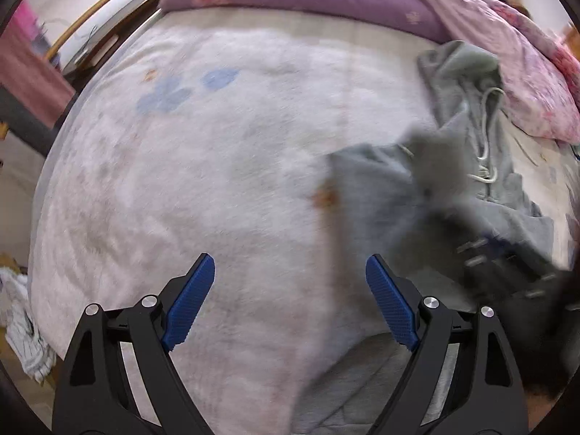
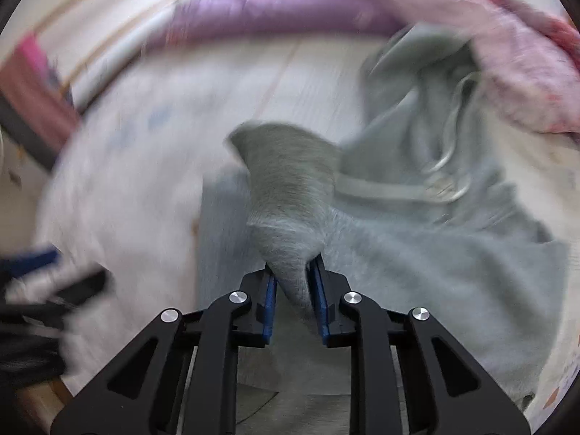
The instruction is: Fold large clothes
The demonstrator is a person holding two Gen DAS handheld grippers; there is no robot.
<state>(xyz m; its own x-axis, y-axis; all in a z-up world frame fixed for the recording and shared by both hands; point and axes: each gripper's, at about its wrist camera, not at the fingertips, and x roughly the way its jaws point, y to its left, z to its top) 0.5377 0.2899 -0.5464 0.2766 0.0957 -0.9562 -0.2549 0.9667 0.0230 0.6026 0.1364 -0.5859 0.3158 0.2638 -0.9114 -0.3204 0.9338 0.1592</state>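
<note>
Grey hoodie between right tongs, seemingly unlabelled.

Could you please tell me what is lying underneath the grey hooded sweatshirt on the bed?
The grey hooded sweatshirt lies on a pale fluffy blanket with faint blue prints. Whatever is under the crumpled fabric itself is covered. One fold is lifted between the pads of the right gripper.

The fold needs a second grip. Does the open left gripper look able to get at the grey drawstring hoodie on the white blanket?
Probably yes. The left gripper is open and empty, and only bare white fleece blanket lies between it and the grey hoodie. The right gripper holds another part.
</note>
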